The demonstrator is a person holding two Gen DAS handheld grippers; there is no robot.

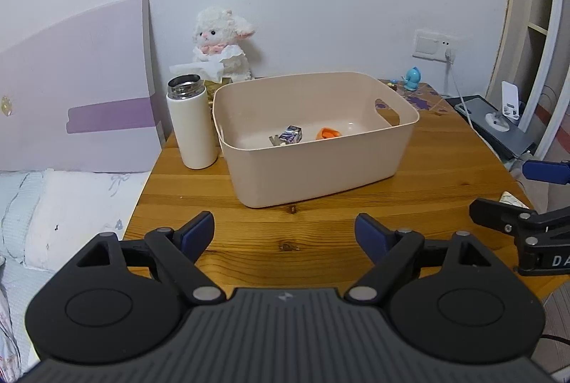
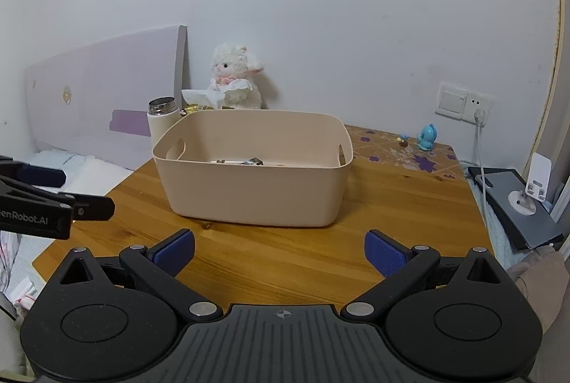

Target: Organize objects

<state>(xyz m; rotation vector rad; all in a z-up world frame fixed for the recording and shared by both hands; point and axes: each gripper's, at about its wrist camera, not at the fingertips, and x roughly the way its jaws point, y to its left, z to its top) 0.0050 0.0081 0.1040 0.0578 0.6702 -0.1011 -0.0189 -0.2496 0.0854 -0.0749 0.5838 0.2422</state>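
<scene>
A beige plastic bin stands on the wooden table; it also shows in the right wrist view. Inside lie a small purple carton, an orange object and a small metal piece. My left gripper is open and empty, in front of the bin above the table. My right gripper is open and empty, also in front of the bin. The right gripper shows at the right edge of the left wrist view.
A white open thermos stands left of the bin. A plush lamb and tissue box sit behind. A blue figurine stands at the back right on a patterned mat. A bed lies left; a dark device lies right.
</scene>
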